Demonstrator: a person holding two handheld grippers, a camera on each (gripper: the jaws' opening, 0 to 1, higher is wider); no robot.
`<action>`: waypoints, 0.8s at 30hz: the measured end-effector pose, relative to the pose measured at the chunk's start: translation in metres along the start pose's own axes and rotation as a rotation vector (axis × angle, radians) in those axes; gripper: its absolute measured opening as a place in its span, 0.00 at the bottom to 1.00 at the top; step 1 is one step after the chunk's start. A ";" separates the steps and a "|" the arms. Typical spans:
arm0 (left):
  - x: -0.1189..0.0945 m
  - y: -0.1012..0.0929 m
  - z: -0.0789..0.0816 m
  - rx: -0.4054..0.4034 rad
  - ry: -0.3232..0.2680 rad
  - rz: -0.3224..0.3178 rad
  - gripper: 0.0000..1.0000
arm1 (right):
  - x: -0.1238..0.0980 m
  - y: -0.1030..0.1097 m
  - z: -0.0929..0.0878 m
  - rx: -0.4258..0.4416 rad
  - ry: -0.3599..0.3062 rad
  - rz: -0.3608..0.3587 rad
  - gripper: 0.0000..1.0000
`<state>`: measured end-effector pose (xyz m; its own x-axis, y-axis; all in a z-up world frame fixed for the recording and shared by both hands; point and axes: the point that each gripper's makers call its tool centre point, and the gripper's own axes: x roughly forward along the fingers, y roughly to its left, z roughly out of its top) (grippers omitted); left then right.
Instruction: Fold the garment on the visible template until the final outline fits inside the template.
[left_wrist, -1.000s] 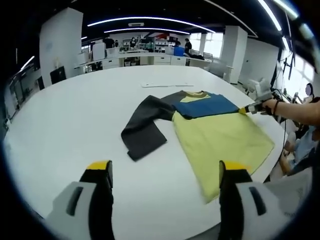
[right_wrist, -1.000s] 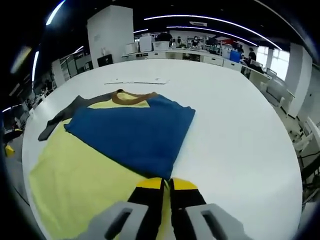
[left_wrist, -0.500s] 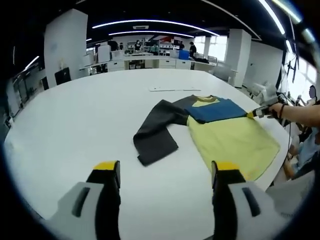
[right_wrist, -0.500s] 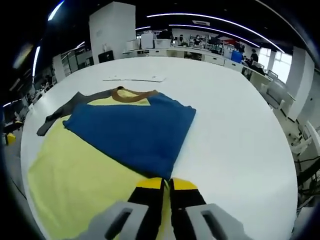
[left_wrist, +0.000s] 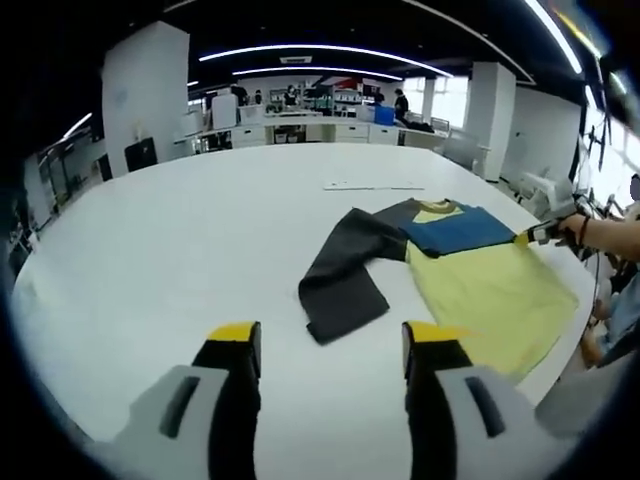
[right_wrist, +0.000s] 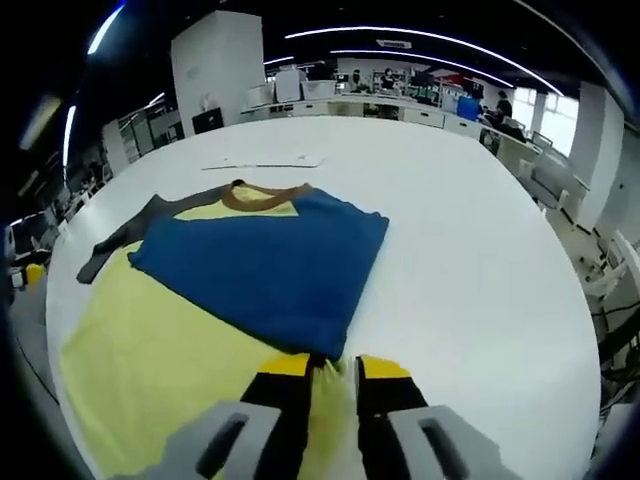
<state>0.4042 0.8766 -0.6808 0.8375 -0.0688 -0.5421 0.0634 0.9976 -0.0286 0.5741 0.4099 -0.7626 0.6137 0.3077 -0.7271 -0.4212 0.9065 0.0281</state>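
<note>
The garment (right_wrist: 220, 290) lies flat on the white table (right_wrist: 470, 280), soft, light and floppy I'd judge, so best pinched at an edge; right gripper (right_wrist: 333, 368) parted at the blue sleeve's cuff, left gripper (left_wrist: 330, 345) released short of the dark sleeve (left_wrist: 345, 270).

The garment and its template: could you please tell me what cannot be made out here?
- Template outline: none can be told apart on the white table in either view.
- Garment: its near hem is hidden behind the right gripper in the right gripper view.
- Flat white item beyond the collar: too small to identify.
</note>
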 end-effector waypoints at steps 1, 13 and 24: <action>0.001 0.002 0.001 0.005 0.000 0.006 0.50 | -0.001 0.000 0.001 -0.003 -0.005 0.003 0.25; 0.021 0.031 0.000 0.019 0.004 0.064 0.35 | -0.024 0.010 0.017 -0.053 -0.065 0.055 0.58; 0.041 0.032 -0.020 0.048 0.080 0.037 0.27 | -0.049 0.031 0.027 -0.051 -0.112 0.150 0.82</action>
<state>0.4297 0.9055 -0.7209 0.7938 -0.0289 -0.6075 0.0609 0.9976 0.0322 0.5493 0.4304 -0.7072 0.6106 0.4710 -0.6367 -0.5449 0.8333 0.0938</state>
